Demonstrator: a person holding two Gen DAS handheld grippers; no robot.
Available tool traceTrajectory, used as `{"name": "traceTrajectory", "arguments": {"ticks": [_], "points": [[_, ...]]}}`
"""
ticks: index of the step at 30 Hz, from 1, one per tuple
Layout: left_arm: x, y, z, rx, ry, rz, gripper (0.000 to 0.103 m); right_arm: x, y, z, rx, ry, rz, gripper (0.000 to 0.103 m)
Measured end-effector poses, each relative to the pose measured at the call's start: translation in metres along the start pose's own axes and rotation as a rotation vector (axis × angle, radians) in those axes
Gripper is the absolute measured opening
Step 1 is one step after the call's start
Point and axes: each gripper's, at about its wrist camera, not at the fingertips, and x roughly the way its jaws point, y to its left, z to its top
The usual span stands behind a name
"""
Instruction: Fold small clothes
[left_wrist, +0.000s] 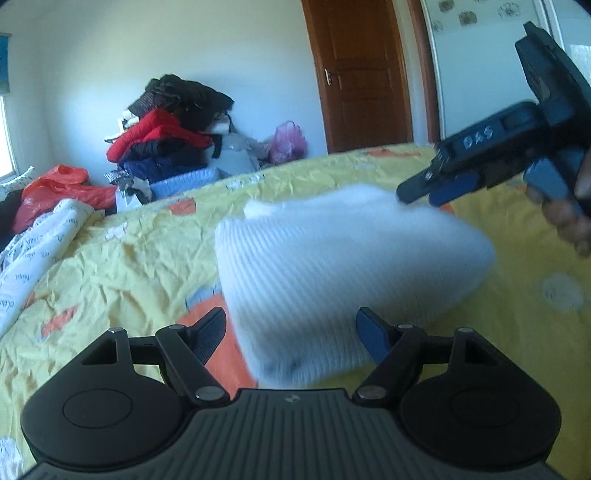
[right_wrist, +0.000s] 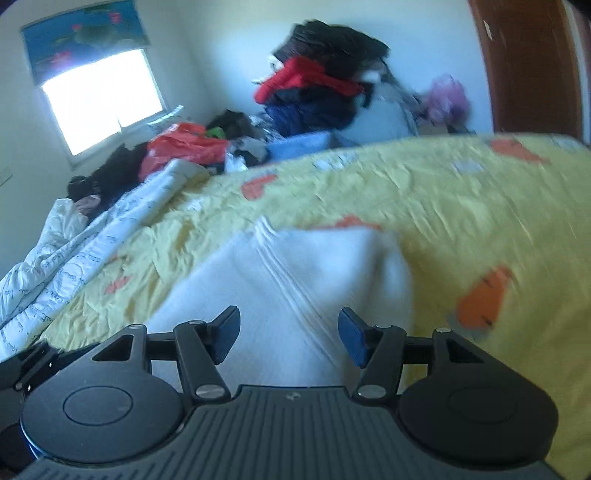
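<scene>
A small white ribbed knit garment (left_wrist: 332, 266) lies folded on the yellow bedsheet (left_wrist: 129, 266). My left gripper (left_wrist: 291, 334) is open, its fingers either side of the garment's near edge. My right gripper (left_wrist: 424, 194) shows in the left wrist view at the garment's far right corner, its jaws nearly together there. In the right wrist view the right gripper (right_wrist: 290, 336) is open just above the white garment (right_wrist: 295, 280), holding nothing. Both views are blurred by motion.
A pile of red, black and navy clothes (left_wrist: 173, 136) stands beyond the bed, with an orange bag (left_wrist: 59, 188) and a white printed quilt (left_wrist: 40, 251) at the left. A brown door (left_wrist: 362, 70) is behind. A window (right_wrist: 99, 99) is at far left.
</scene>
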Motion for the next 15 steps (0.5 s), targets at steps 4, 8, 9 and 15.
{"name": "traceTrajectory", "arguments": {"ticks": [4,8,9,15], "points": [[0.008,0.007,-0.013,-0.013,0.055,0.029,0.077,-0.003,0.003,-0.015,-0.028,0.075,0.037,0.065],[0.027,0.016,-0.013,-0.072,0.077,0.022,0.047,0.010,0.009,-0.027,-0.065,0.118,0.034,0.035],[0.028,0.015,-0.012,-0.075,0.086,0.001,0.039,0.009,0.009,-0.025,-0.067,0.115,0.047,0.027],[0.018,0.008,-0.010,-0.019,0.066,0.006,0.027,-0.011,0.000,-0.010,-0.085,0.081,0.010,0.016]]}}
